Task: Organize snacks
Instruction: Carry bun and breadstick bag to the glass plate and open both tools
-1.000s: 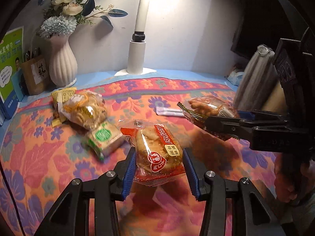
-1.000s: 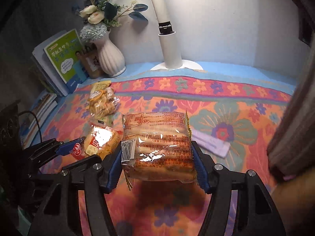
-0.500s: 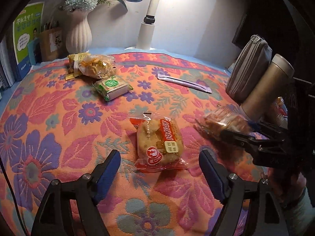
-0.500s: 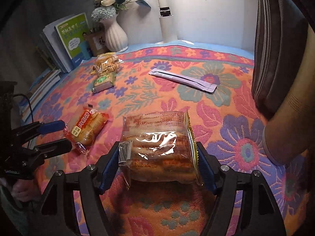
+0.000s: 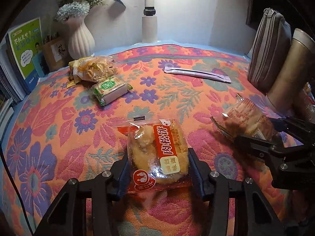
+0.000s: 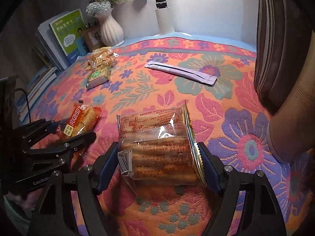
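A red pork-floss cake packet (image 5: 157, 153) lies flat on the flowered cloth (image 5: 59, 137). My left gripper (image 5: 158, 169) has its jaws closing around the packet. The blue pads (image 5: 124, 169) stand right at the wrapper's sides, and the wrapper looks unsqueezed. A clear packet of long biscuits (image 6: 159, 147) rests on the cloth between the pads of my right gripper (image 6: 158, 163), whose jaws stand slightly wider than the packet. In the right wrist view the left gripper (image 6: 72, 131) and the red packet (image 6: 80, 122) show at the left. In the left wrist view the right gripper (image 5: 261, 131) and the biscuits (image 5: 244, 122) show at the right.
At the back left lie a bag of crackers (image 5: 94, 69) and a green-labelled bar (image 5: 110, 89), in front of a white vase (image 5: 79, 37) and books (image 5: 25, 51). A lilac sachet (image 5: 196, 72) lies at the back. A grey pouch (image 5: 269, 51) and a metal flask (image 5: 291, 68) stand at the right.
The left gripper let the red packet drop onto the cloth, opened wide, then came forward and narrowed around it. The right gripper lowered the biscuits onto the cloth and widened a little.
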